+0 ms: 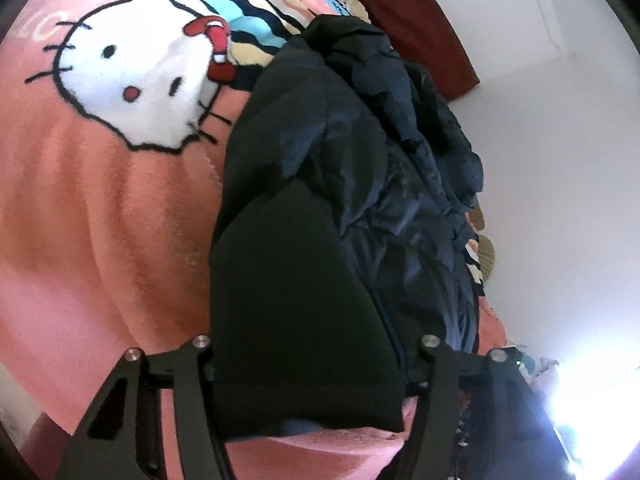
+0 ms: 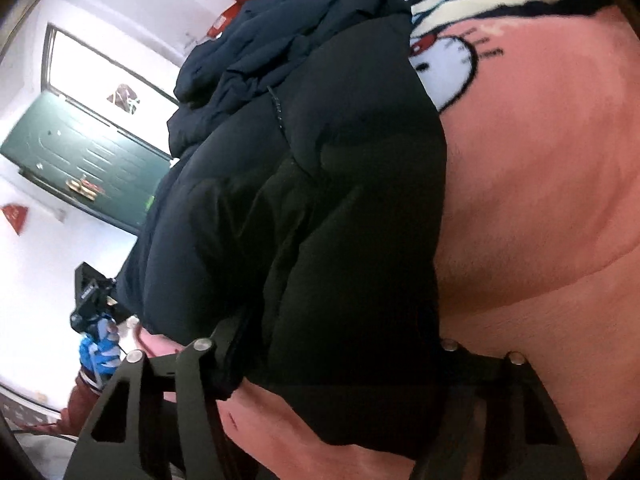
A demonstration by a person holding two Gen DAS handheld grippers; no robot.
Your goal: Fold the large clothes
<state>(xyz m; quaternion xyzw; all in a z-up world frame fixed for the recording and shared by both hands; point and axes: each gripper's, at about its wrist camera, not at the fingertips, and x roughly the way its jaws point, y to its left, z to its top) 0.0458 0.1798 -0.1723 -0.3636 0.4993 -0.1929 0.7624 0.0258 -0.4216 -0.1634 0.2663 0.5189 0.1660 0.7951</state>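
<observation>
Black padding, left wrist view: puffy jacket (image 1: 304, 264) heaped on a pink blanket (image 1: 100, 240) covering the bed.
Left gripper (image 1: 310, 364): jaws part open, hem of jacket bulging between them, grip itself hidden.
Right wrist view: same jacket (image 2: 320, 220), blanket (image 2: 540, 200) to its right.
Right gripper (image 2: 324, 360): jaws part open around jacket's near edge, pressing or not cannot be told.
Background: green door (image 2: 88, 156).

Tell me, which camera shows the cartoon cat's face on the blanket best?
The left wrist view: the cat face shows nearly whole on the pink blanket. In the right wrist view the dark jacket hides most of it, leaving only a slice.
</observation>
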